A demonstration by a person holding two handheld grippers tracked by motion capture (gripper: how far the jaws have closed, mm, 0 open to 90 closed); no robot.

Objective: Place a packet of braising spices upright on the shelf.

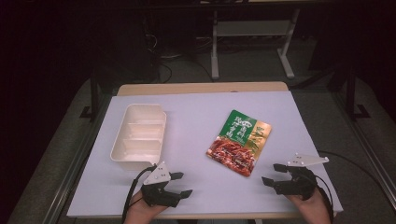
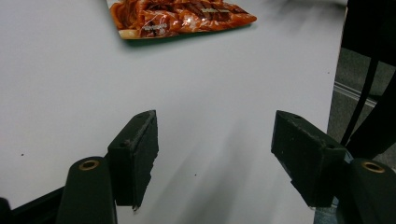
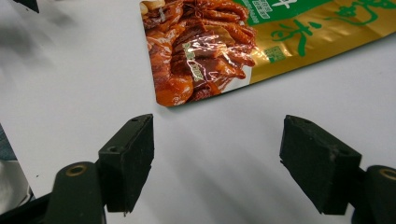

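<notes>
The glossy green-and-gold food pouch [image 1: 239,142] lies flat mid-tabletop [image 1: 196,186], right of the white three-compartment plastic tray [image 1: 138,136], probably so you can lift it across. Your right claw [image 1: 274,173] and left claw [image 1: 181,184] both gape wide, empty, near the front edge, short of the pouch.

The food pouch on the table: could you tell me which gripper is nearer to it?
Right. The right gripper sits just off the food pouch near corner; the left gripper is farther, toward the tray side.
</notes>
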